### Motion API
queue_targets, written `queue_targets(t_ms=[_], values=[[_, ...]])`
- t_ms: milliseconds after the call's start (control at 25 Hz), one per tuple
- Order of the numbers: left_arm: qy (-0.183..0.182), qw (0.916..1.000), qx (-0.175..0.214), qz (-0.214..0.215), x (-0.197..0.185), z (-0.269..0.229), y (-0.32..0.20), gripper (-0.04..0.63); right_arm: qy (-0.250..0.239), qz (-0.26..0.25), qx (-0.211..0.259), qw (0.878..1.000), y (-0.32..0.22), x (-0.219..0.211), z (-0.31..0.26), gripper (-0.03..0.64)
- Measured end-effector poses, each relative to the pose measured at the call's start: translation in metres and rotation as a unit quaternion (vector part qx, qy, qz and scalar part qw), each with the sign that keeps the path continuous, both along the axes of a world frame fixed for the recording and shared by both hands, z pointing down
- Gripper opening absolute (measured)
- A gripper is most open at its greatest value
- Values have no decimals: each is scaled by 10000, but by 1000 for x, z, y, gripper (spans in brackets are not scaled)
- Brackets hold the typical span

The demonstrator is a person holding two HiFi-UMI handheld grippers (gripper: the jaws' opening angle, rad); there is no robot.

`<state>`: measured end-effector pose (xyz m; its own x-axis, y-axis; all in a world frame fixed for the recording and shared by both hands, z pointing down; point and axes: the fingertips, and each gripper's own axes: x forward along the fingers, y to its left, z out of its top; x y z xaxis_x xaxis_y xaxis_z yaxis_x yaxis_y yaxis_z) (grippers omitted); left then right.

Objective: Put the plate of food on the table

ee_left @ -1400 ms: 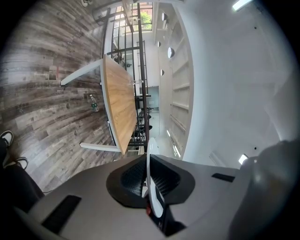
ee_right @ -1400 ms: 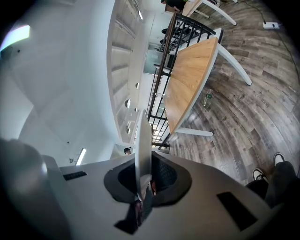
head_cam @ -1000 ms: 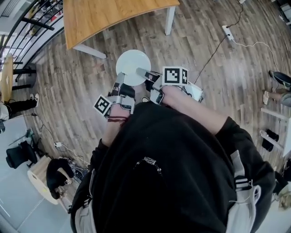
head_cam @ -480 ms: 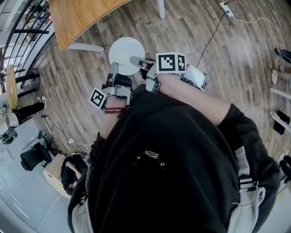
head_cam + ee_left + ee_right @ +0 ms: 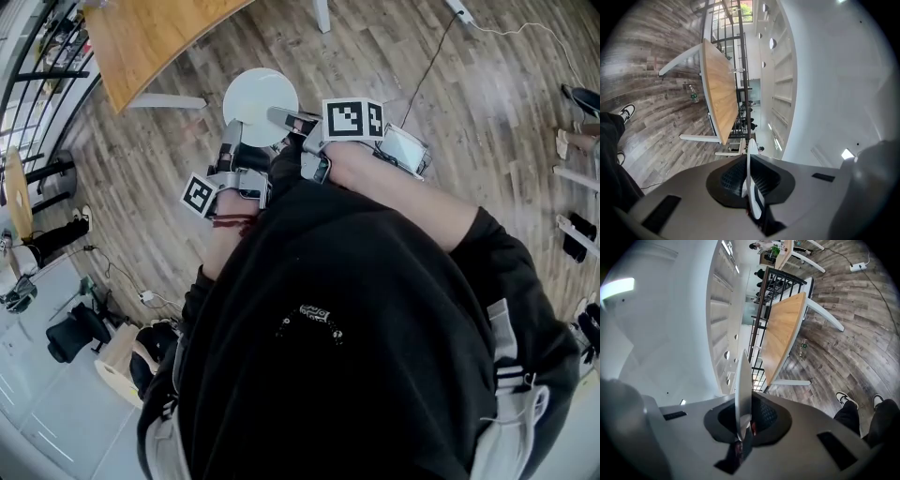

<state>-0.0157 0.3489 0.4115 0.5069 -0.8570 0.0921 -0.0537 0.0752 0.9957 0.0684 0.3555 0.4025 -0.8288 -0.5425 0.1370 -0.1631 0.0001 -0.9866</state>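
The round white plate point(image 5: 261, 96) hangs over the grey wood-plank floor point(image 5: 450, 112). The left gripper point(image 5: 232, 136) and right gripper point(image 5: 283, 118) each pinch its near rim tightly. Over the last second the light wooden table point(image 5: 141, 42) has slid up-left. The plate is near it but not over it, so the carry seems unfinished.

White round plate point(image 5: 261, 94), flat & level, up over the floor point(image 5: 469, 131), nr the corner of the wood table point(image 5: 150, 37), not on it.
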Motion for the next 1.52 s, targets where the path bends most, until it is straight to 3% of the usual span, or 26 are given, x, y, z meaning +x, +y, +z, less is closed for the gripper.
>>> queue_targets(t_ms=[320,560,720,960,1160,1520], values=[[147,9995,-7,280,-5,5,-59,20,160,234,42,9996,-53,-7,2,26],[273,9989,-46,382,-31,12,-106,20,267,349,40,9990,-98,-33,8,26],[317,9990,-48,324,-70,14,-146,20,312,343,57,9989,-138,-72,9,26],[198,9994,-1,285,-176,-4,-225,18,391,260,60,9989,-218,-179,-10,26],[46,9997,78,244,-188,3,-230,18,359,214,50,9991,-221,-191,-1,26],[276,9996,108,-22,-203,10,-235,18,507,18,36,9987,-230,-205,2,26]])
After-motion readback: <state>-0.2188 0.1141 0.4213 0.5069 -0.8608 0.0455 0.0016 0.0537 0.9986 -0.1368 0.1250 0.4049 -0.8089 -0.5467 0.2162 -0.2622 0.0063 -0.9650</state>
